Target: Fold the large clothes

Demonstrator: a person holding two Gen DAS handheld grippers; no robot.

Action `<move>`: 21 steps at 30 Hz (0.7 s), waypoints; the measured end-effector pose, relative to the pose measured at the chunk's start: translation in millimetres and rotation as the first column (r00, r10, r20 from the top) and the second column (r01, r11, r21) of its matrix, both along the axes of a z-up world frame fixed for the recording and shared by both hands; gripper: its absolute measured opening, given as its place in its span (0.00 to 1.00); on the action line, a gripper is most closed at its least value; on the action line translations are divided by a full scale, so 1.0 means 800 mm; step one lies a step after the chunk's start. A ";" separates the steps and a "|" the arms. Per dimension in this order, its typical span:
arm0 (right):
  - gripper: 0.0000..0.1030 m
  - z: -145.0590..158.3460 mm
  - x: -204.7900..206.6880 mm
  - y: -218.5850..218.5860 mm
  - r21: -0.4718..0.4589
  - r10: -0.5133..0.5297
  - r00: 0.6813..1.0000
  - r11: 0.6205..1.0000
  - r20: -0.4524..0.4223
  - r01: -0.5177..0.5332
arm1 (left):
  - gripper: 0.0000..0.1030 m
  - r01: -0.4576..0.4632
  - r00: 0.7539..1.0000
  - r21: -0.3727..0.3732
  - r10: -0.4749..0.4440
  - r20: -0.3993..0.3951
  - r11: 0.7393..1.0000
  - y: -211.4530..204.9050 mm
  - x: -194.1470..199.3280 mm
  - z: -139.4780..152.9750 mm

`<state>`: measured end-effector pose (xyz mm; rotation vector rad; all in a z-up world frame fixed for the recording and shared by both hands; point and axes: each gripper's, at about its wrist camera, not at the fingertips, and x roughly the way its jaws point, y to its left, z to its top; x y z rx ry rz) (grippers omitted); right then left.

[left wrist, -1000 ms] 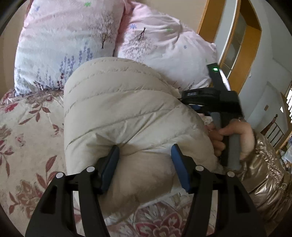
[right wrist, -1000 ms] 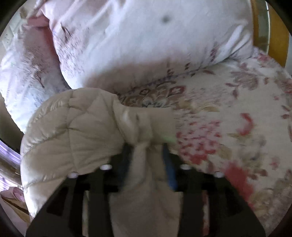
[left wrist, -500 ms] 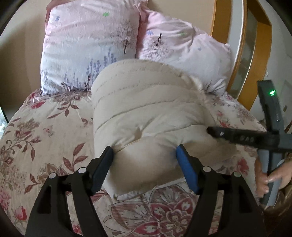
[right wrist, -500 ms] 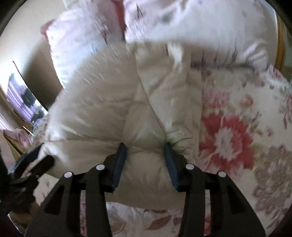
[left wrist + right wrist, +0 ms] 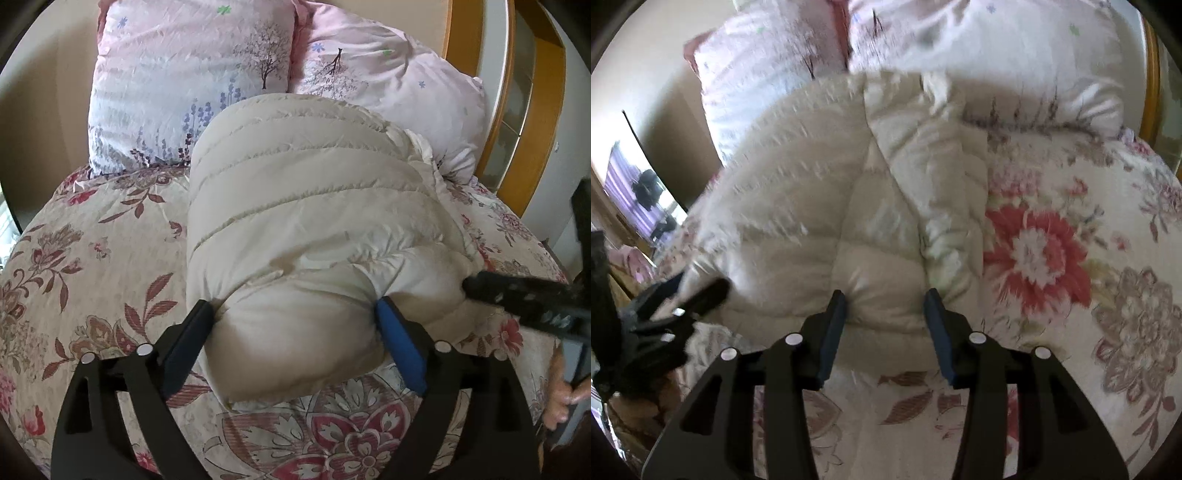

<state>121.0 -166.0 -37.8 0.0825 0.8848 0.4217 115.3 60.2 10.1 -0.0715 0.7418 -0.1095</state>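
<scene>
**Folded coat on bed, both grippers at its near end**

Cream quilted coat (image 5: pixel 303 221) folded into a thick bundle, lying on the floral bedspread (image 5: pixel 92 266), far end against 2 pink pillows (image 5: pixel 184 85) at the headboard.

Left gripper (image 5: pixel 295 325): jaws opening, spread wide; near end of the coat bulging between the blue pads (image 5: pixel 400 354), fabric touching the tips on both sides, no real squeeze visible; pointing down at the bundle.

Right gripper (image 5: pixel 884 321): jaws partway closed on a puffy fold at the coat's near edge, fabric pinched in and swelling out beyond the fingertips; view blurred, seams of the coat smeared.

In the left view, right gripper's black finger at the right edge, its tip pressed into the side of the coat; part of a hand (image 5: pixel 565 391) on the handle below, at the frame edge. In the right view, left gripper dark and blurred at lower left, tips against the coat's left side.

Wooden frame (image 5: pixel 506 110) beyond the pillows on the right; screen (image 5: pixel 639 192) by the wall on the left of the right view.
</scene>
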 end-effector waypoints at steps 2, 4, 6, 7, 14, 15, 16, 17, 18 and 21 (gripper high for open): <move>0.45 -0.010 0.007 0.005 -0.007 -0.007 1.000 1.000 -0.017 0.007 | 0.97 -0.010 1.000 0.013 0.010 -0.006 1.000 -0.002 0.000 -0.001; 0.46 -0.010 0.010 0.009 -0.011 -0.012 1.000 1.000 -0.014 0.012 | 0.99 -0.022 1.000 0.027 0.022 -0.008 0.999 -0.003 0.000 -0.002; 0.48 -0.005 0.005 0.007 -0.006 -0.019 1.000 1.000 -0.003 0.019 | 0.99 -0.033 0.999 0.026 0.033 -0.008 0.999 -0.002 -0.003 -0.003; 0.51 -0.002 0.002 0.006 -0.003 -0.021 1.000 1.000 0.009 0.021 | 0.99 -0.037 0.999 0.022 0.037 -0.006 0.999 -0.001 -0.005 -0.002; 0.97 0.035 -0.038 0.001 -0.027 -0.075 0.986 0.996 0.146 0.080 | 0.99 -0.058 0.998 0.019 0.058 0.022 0.998 0.003 -0.029 0.005; 0.98 0.041 -0.046 0.001 -0.044 -0.090 0.980 0.994 0.176 0.099 | 0.99 -0.062 0.998 0.013 0.061 0.028 0.998 0.005 -0.033 0.005; 0.98 0.043 -0.052 0.002 -0.057 -0.103 0.976 0.992 0.194 0.116 | 0.99 -0.069 0.997 0.010 0.069 0.031 0.998 0.007 -0.038 0.005; 0.98 0.045 -0.057 0.003 -0.077 -0.121 0.970 0.987 0.212 0.140 | 0.99 -0.082 0.996 0.009 0.082 0.032 0.997 0.010 -0.043 0.005; 0.98 0.046 -0.061 0.004 -0.105 -0.140 0.964 0.980 0.226 0.167 | 0.99 -0.096 0.995 0.010 0.096 0.029 0.995 0.013 -0.048 0.004; 0.98 0.042 -0.071 0.005 -0.115 -0.146 0.966 0.978 0.215 0.173 | 0.99 -0.120 0.993 0.009 0.120 0.012 0.993 0.018 -0.059 0.002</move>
